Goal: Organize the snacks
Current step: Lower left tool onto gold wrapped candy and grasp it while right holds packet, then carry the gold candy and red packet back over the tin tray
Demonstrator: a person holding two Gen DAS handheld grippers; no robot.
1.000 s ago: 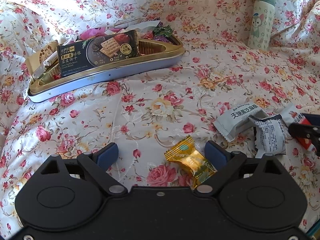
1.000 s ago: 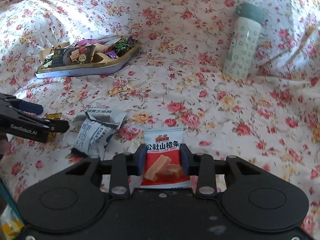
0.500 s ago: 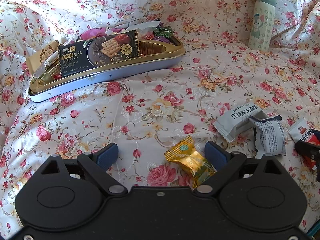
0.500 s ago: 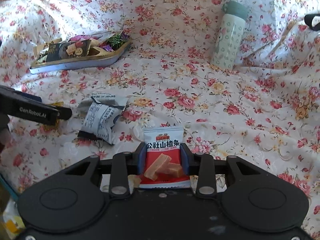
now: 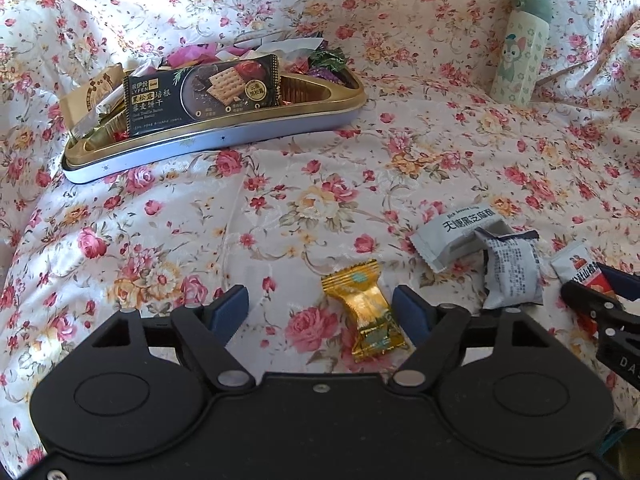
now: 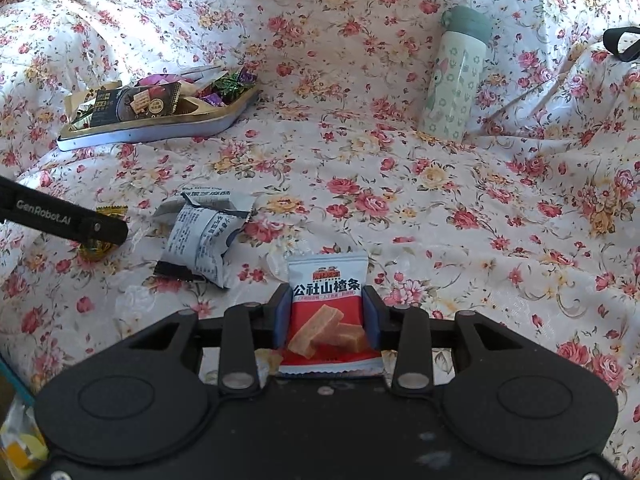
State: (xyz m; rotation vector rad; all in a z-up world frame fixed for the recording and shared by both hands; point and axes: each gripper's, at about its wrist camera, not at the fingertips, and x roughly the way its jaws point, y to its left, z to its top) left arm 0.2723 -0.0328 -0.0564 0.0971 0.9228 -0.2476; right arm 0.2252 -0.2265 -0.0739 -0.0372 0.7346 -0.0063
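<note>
Candy (image 5: 366,312) in gold wrap is lying between my wide left gripper (image 5: 320,304), while my right gripper (image 6: 326,312) is squeezing the red snack pack (image 6: 328,308) at 6 o'clock.

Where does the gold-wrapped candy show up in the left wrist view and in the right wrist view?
Left wrist: the gold-wrapped candy lies low and centre, between the open fingers of the left gripper, nearer the right-hand one.
Right wrist: only its edges show at far left, mostly hidden behind the left gripper's finger.
Shared landmark: the grey snack packets, right of the candy in both views.
</note>
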